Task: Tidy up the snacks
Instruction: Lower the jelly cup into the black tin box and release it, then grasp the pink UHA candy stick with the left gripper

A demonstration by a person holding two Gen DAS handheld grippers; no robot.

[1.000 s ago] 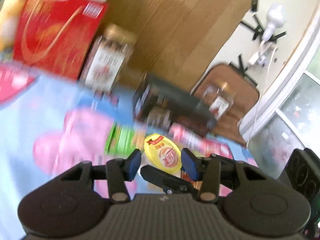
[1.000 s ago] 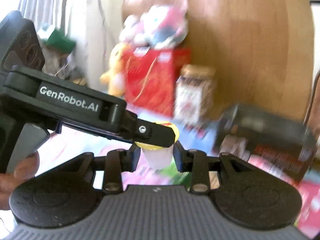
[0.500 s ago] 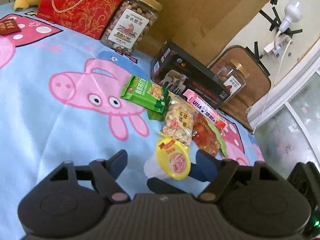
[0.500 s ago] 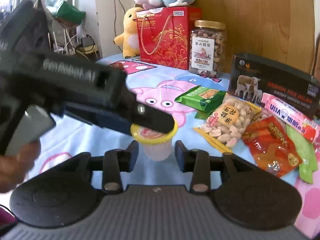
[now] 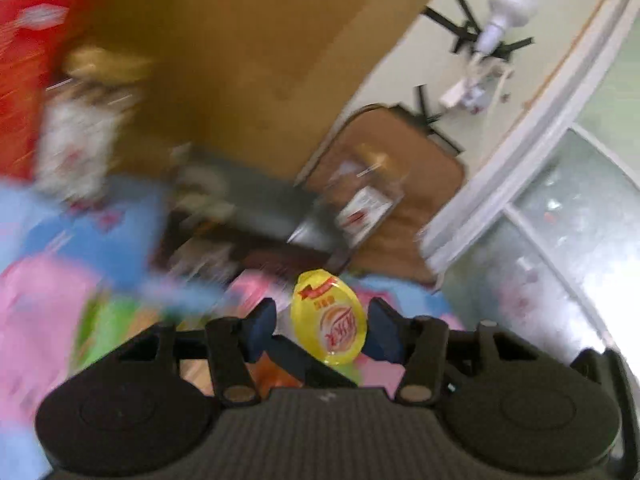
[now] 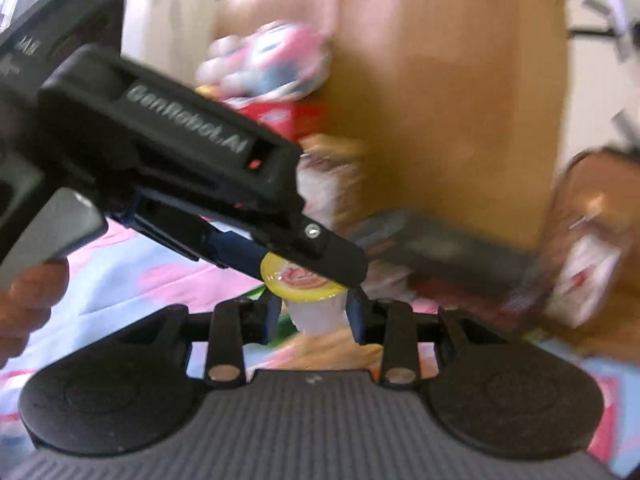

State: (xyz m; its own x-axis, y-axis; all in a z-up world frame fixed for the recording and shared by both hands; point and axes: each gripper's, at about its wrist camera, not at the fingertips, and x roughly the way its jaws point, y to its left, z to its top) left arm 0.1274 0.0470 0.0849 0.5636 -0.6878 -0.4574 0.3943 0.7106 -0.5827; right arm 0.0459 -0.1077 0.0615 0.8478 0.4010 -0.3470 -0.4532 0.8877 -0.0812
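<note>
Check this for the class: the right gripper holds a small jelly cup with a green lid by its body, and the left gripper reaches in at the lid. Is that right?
One detail is wrong: the lid is yellow, not green, as the right wrist view shows. The right gripper does hold the jelly cup by its body, and the left gripper reaches in at the lid.

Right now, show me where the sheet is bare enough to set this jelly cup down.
Free: the blue and pink sheet on the left, short of the red box and nut jar. Crowded: the middle and right, with blurred packets before the dark box.
</note>
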